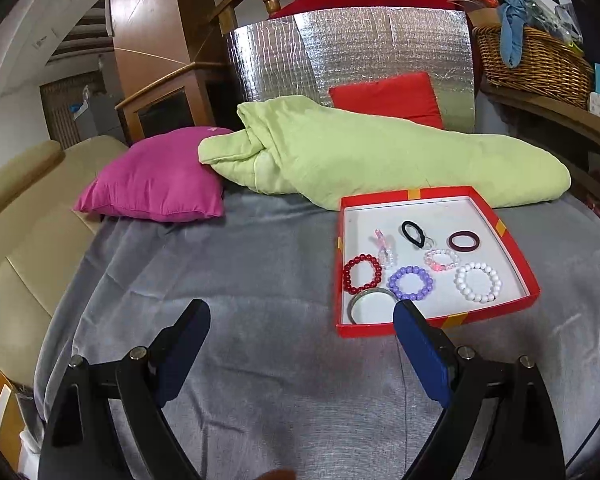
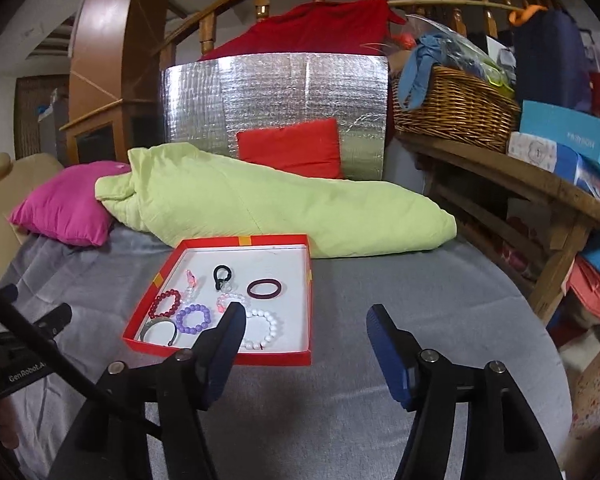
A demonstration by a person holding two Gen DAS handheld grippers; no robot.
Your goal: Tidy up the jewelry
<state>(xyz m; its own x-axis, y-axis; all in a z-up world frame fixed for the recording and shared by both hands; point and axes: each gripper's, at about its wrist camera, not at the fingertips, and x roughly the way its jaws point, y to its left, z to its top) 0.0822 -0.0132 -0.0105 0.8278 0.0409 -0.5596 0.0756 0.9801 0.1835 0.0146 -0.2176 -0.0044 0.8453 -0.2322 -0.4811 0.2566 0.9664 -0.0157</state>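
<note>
A red tray with a white floor (image 1: pixel 512 248) (image 2: pixel 284 354) lies on the grey bedcover. In it lie a red bead bracelet (image 1: pixel 361 273) (image 2: pixel 165 303), a purple one (image 1: pixel 411 283) (image 2: pixel 194 319), a white one (image 1: pixel 478 282) (image 2: pixel 266 330), a pink one (image 1: pixel 442 259), a silver bangle (image 1: pixel 370 300) (image 2: pixel 158 330), a black hair tie (image 1: pixel 414 233) (image 2: pixel 223 274), a dark maroon ring (image 1: pixel 464 241) (image 2: pixel 264 288) and a clear pink clip (image 1: pixel 384 246). My left gripper (image 1: pixel 302 322) is open and empty, left of the tray's near edge. My right gripper (image 2: pixel 304 326) is open and empty, at the tray's near right corner.
A green quilt (image 1: pixel 340 152) (image 2: pixel 260 208) lies behind the tray, a magenta pillow (image 1: pixel 156 184) (image 2: pixel 64 204) to its left. A red cushion (image 1: pixel 384 98) leans on a foil panel. A wooden shelf with a wicker basket (image 2: pixel 456 108) and boxes stands at the right.
</note>
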